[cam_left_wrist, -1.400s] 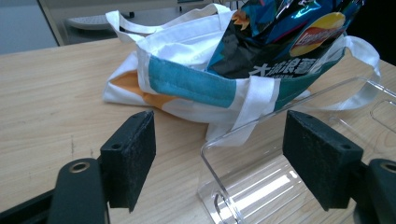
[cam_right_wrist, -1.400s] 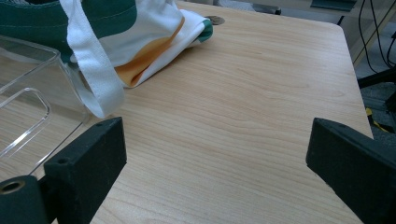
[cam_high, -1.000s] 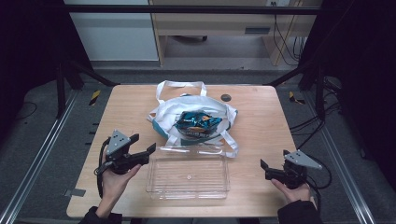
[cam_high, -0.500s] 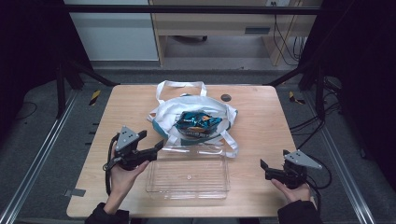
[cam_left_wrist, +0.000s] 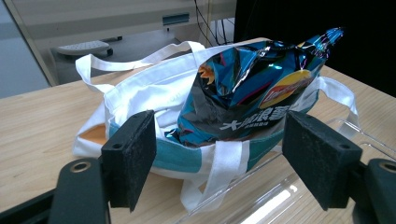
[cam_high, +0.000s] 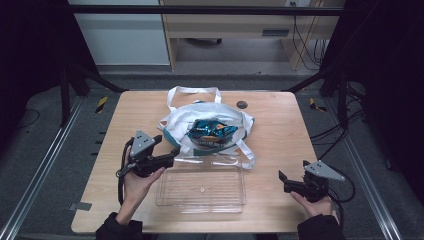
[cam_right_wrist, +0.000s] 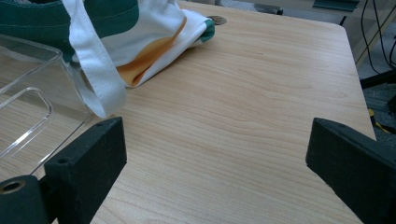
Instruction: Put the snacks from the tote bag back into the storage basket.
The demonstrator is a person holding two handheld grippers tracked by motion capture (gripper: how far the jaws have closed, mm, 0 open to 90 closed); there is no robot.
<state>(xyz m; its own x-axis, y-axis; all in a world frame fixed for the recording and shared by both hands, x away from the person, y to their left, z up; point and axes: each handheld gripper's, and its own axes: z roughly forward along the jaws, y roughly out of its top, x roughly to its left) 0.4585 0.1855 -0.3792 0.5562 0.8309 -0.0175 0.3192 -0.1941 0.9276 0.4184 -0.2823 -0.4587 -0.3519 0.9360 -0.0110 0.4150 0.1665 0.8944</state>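
**Left claw lines up on the chip bag**

High view: my left claw [cam_high: 172, 154], open and empty, sits left of centre, pointing right toward the chip bag [cam_high: 212, 132], which lies on the white tote [cam_high: 175, 122] just above the clear tray [cam_high: 201, 187]. My right claw [cam_high: 282, 181] waits at lower right, well apart.

Left gripper view: the chip bag [cam_left_wrist: 247, 95] fills the gap between my spread jaws, its long axis slanting to upper right.

Right gripper view: jaws wide, nothing held, bare desk [cam_right_wrist: 243, 112] ahead.
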